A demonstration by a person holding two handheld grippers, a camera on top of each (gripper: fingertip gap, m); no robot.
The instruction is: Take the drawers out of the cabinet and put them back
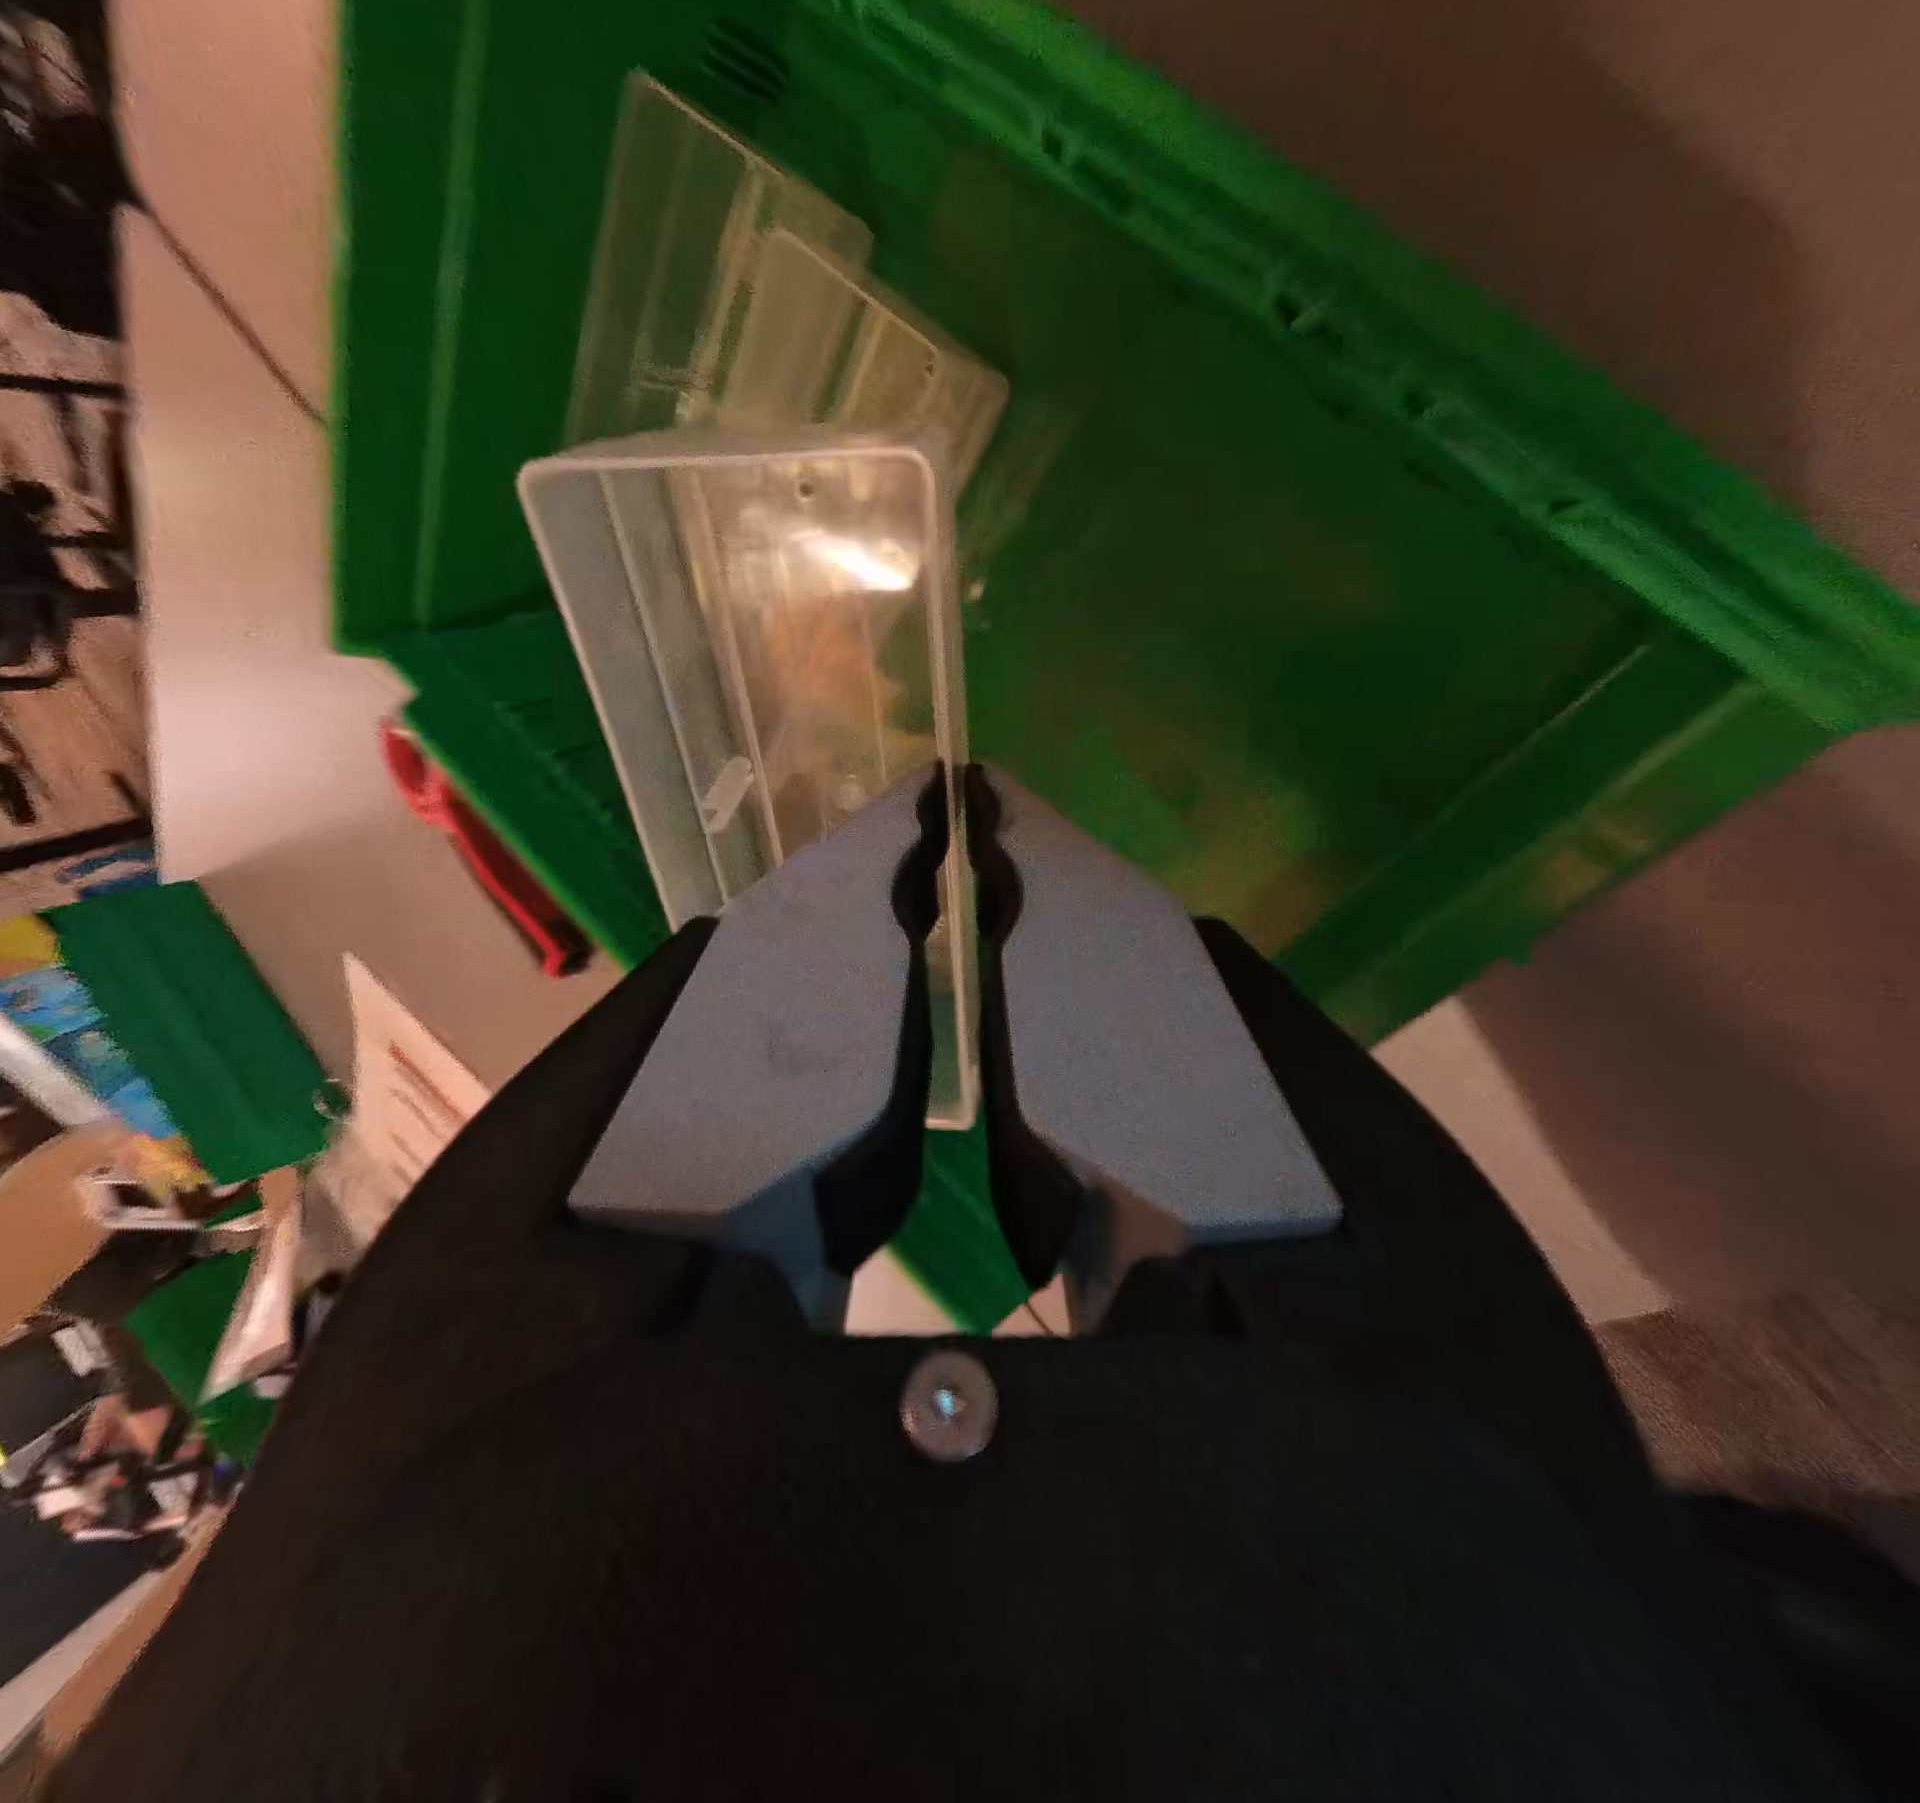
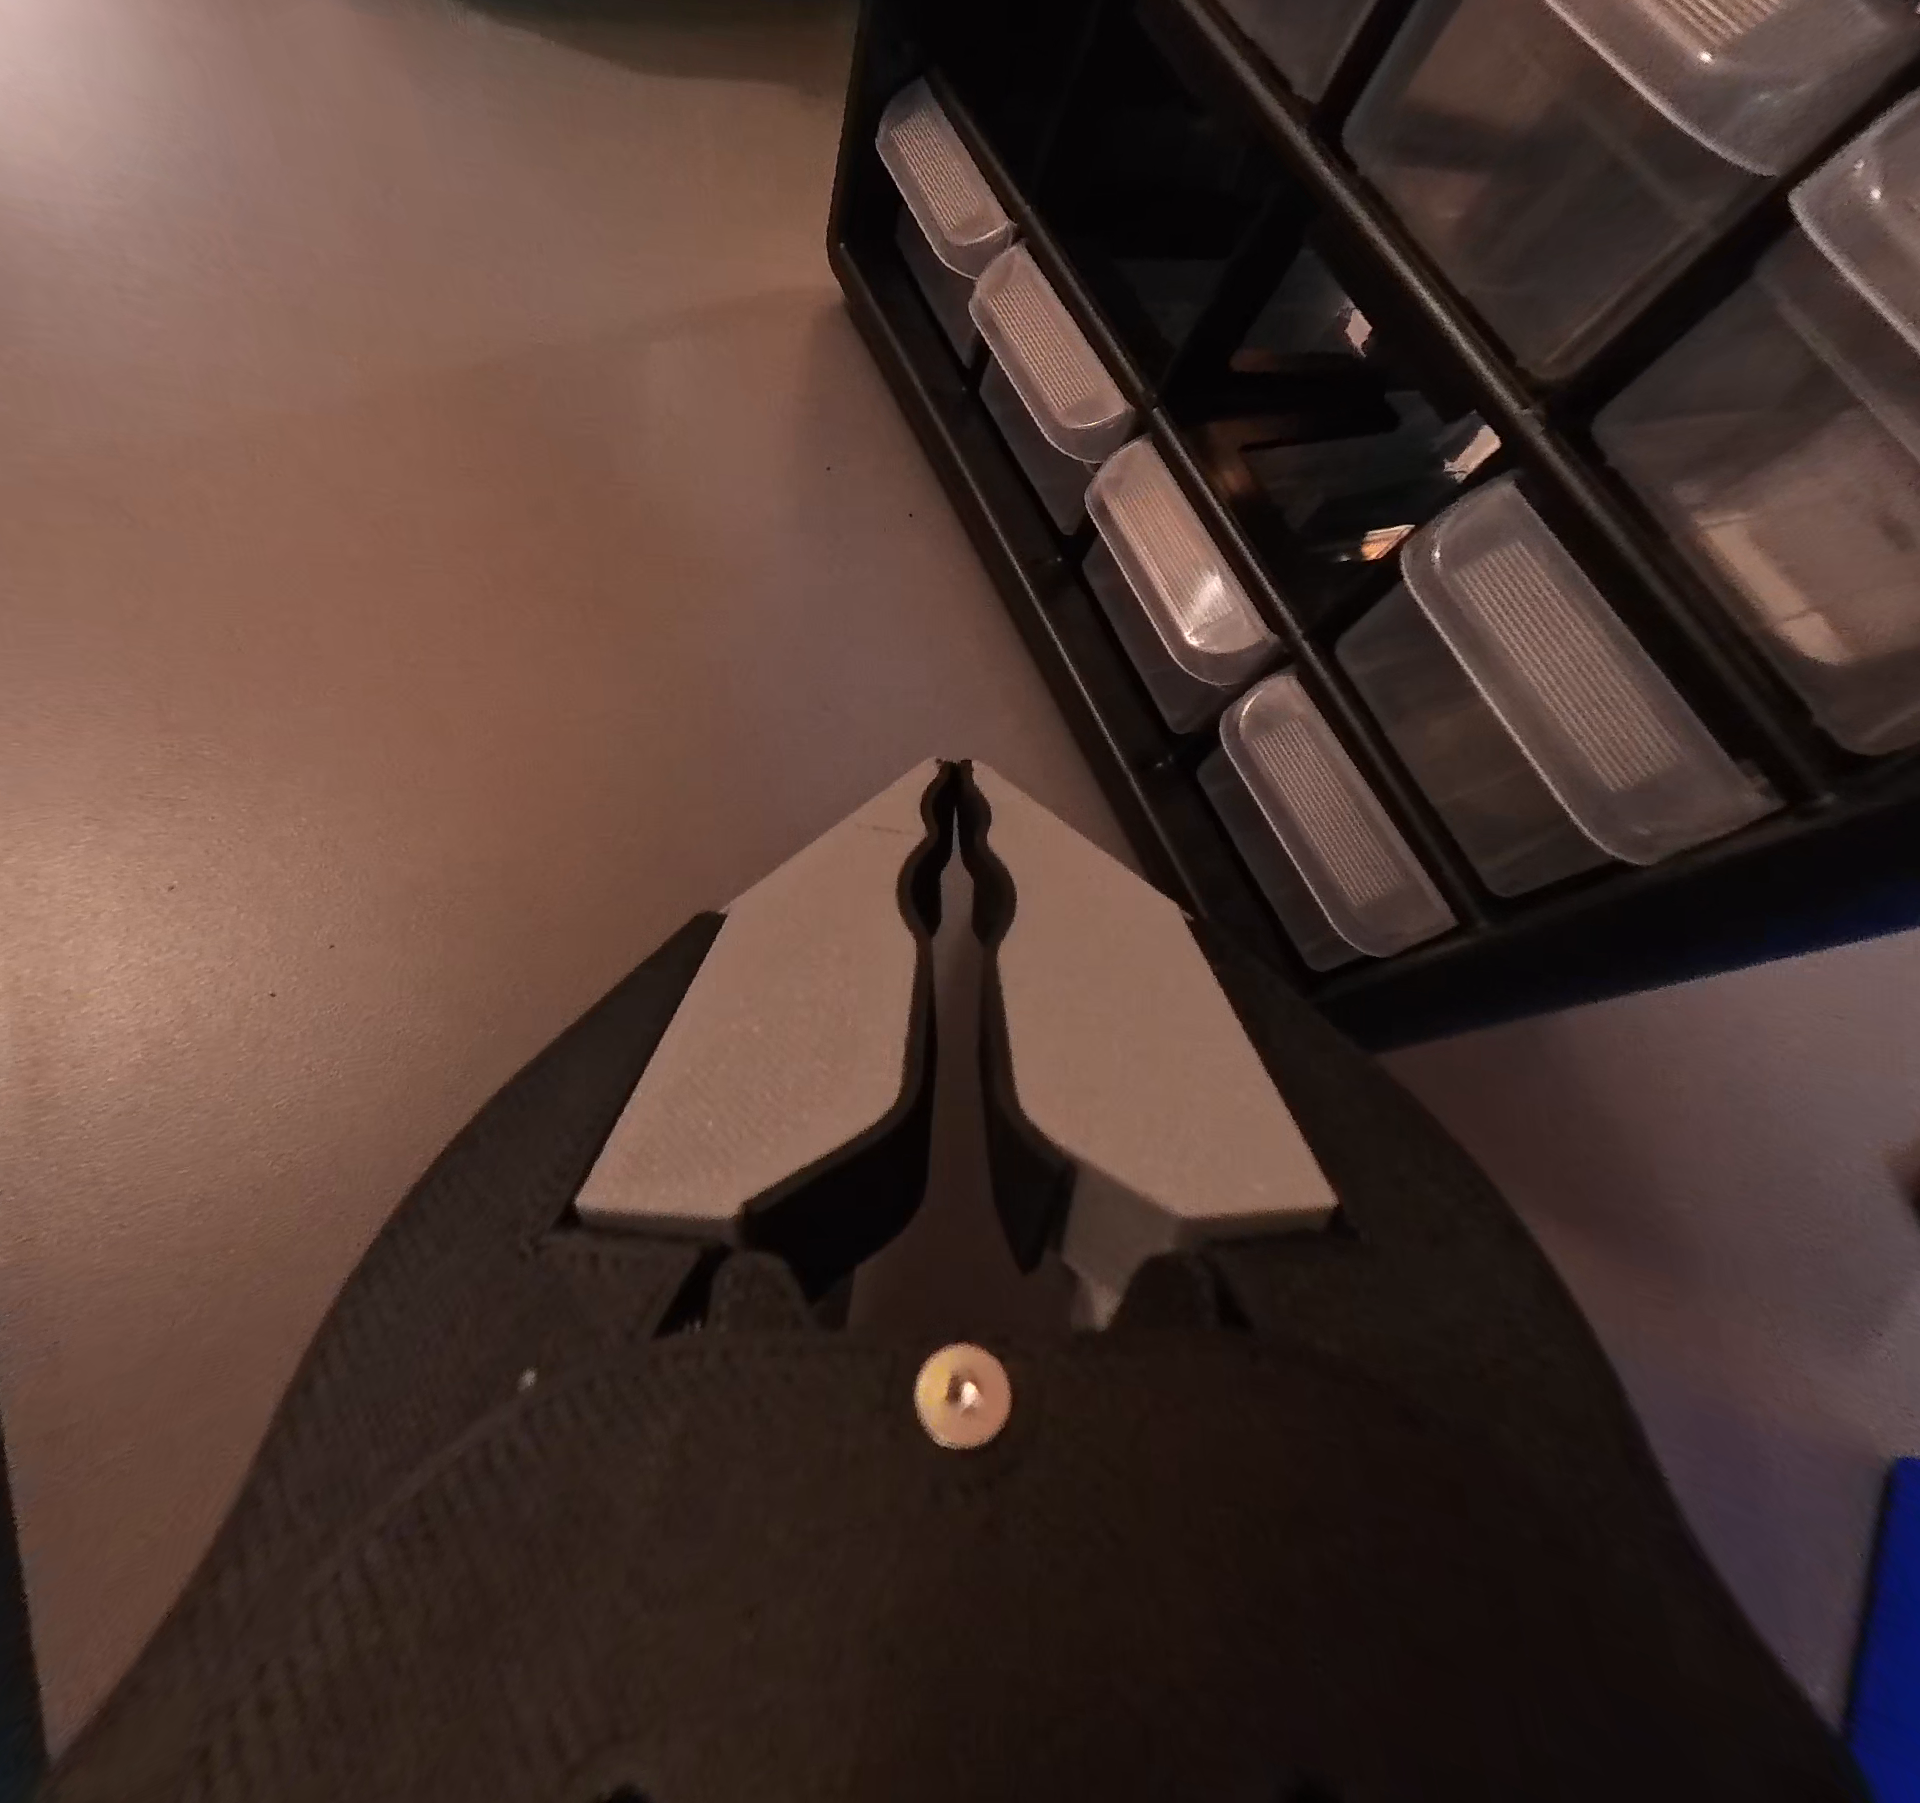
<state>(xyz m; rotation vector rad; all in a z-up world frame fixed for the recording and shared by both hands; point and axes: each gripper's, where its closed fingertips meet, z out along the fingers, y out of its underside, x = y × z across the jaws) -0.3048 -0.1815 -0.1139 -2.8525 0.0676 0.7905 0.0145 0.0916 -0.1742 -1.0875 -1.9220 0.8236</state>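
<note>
Left gripper [image 1: 954, 787] clamps a clear drawer [image 1: 748, 673] by its wall above the green crate [image 1: 1195, 465]. Right gripper [image 2: 954, 779], jaws closed and empty, sits beside the cabinet [image 2: 1340, 382].

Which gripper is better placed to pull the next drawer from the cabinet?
Right, probably. The right gripper is shut on nothing beside the cabinet; the left gripper holds a clear drawer over the green crate.

Green crate [image 1: 1195, 465] on table [image 2: 416, 506]; red tool [image 1: 488, 860] beside crate.
</note>
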